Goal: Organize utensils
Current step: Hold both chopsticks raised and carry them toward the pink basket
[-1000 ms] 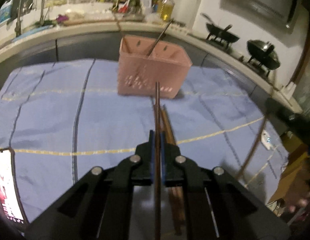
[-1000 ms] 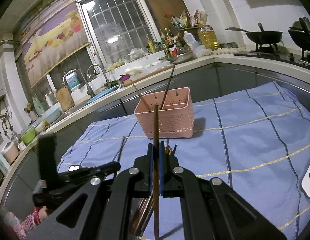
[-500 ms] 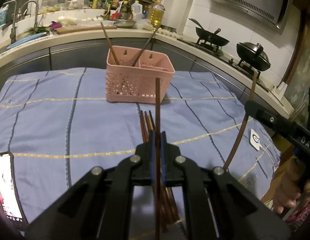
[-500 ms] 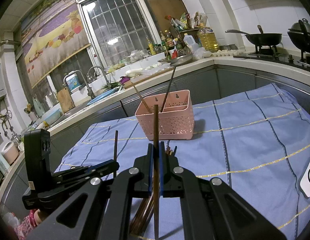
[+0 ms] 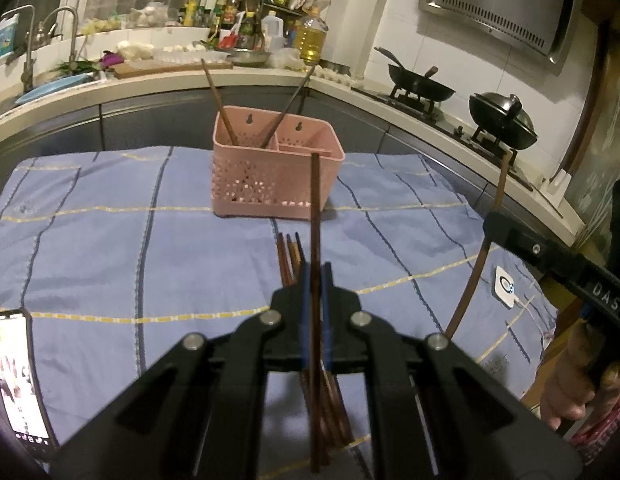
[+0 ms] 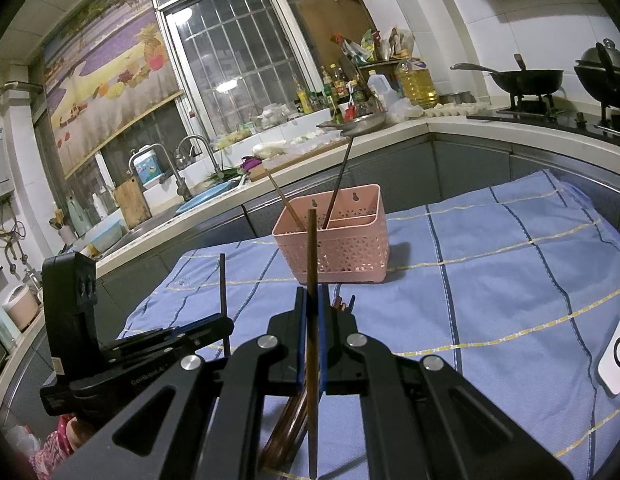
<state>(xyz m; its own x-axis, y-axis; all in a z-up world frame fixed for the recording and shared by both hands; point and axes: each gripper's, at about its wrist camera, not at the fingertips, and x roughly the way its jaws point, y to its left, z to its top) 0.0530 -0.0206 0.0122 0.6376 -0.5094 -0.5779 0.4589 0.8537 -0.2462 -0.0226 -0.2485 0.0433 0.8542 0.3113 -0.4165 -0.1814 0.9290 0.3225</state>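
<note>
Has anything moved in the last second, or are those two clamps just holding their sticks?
The left gripper tilted up, so the pink basket sits lower in its view, and in the right wrist view it rose with its chopstick standing upright. Nothing was grabbed or released. The right gripper kept still, clamped on its own chopstick. The basket, its two chopsticks and the loose chopsticks on the cloth stayed put.

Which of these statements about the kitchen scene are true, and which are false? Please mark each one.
1. Each gripper is shut on one chopstick. True: left gripper, right gripper.
2. The pink basket is empty. False: two chopsticks lean inside it.
3. More loose chopsticks lie on the blue cloth. True.
4. The basket lies on its side. False: it stands upright.
5. A phone lies at the cloth's edge. True.
</note>
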